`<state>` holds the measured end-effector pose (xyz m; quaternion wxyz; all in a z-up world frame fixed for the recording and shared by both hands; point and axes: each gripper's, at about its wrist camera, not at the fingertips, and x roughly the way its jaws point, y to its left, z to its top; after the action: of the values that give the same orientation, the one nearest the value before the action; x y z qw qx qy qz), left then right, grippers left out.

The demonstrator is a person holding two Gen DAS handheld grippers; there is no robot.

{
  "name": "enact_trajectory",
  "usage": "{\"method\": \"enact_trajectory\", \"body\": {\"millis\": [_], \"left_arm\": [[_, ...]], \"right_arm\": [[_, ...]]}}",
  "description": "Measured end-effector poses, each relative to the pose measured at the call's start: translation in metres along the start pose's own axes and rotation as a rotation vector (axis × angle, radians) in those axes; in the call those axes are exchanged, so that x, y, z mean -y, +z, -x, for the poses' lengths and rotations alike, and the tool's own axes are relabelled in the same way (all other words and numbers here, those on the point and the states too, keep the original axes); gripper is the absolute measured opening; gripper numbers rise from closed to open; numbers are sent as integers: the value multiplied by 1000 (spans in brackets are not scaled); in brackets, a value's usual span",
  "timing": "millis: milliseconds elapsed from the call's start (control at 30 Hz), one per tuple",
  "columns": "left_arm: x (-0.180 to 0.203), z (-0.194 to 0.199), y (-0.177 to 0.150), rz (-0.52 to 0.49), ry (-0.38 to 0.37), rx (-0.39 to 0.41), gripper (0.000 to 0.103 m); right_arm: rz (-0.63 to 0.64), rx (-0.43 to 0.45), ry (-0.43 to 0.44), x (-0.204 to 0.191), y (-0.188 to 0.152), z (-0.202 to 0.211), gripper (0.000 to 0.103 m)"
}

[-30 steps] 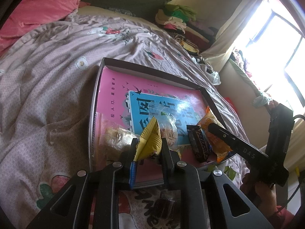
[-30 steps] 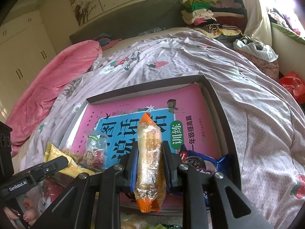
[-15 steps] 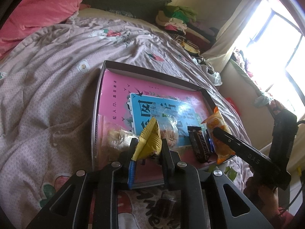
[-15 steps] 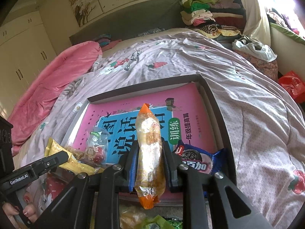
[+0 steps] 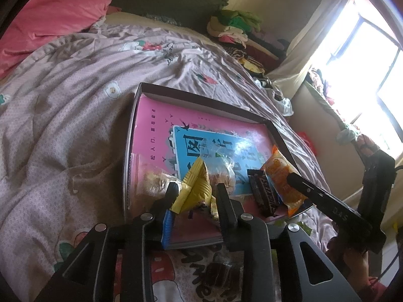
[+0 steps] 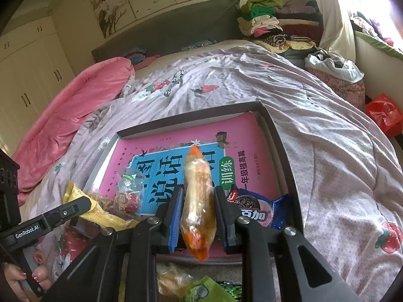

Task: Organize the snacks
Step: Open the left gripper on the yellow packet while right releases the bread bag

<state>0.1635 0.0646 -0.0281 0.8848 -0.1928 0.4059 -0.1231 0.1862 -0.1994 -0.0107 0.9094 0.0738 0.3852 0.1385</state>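
A dark shallow box (image 5: 201, 95) (image 6: 277, 136) with a pink book inside lies on the bed. My left gripper (image 5: 195, 192) is shut on a yellow snack packet (image 5: 195, 186) over the box's near left corner; the packet also shows in the right wrist view (image 6: 100, 214). My right gripper (image 6: 197, 205) is shut on an orange snack bag (image 6: 197, 196) above the box's near edge; the bag also shows in the left wrist view (image 5: 282, 178). In the box lie a clear candy bag (image 6: 128, 191), a dark chocolate bar (image 5: 263, 192) and a blue cookie pack (image 6: 254, 210).
More snacks lie on the quilt before the box: a dark wrapped piece (image 5: 221, 274), a green packet (image 6: 204, 290) and a pale one (image 6: 168, 280). A pink duvet (image 6: 75, 115) lies at the left. Folded clothes (image 6: 264, 17) are stacked at the back.
Both grippers have drawn back slightly toward the box's near edge, still holding their snacks. The blue cookie pack now shows more fully beside the right gripper.
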Motion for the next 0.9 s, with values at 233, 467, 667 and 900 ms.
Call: {"method": "enact_trajectory", "body": {"millis": [233,467,667,900], "left_arm": [[0,0,0,2,-4,1,39],[0,4,2,10,2,15,46],[-1,6,3,12,6,25,48],[0,10,4,11,11,33,57]], "right_arm": [[-1,-4,8,-1,-1,1,28],[-1,-3,11,-2,-2,3,30],[-2,1,11,-3,-2,5,32],[-1,6,10,-3,-2,8,35]]}}
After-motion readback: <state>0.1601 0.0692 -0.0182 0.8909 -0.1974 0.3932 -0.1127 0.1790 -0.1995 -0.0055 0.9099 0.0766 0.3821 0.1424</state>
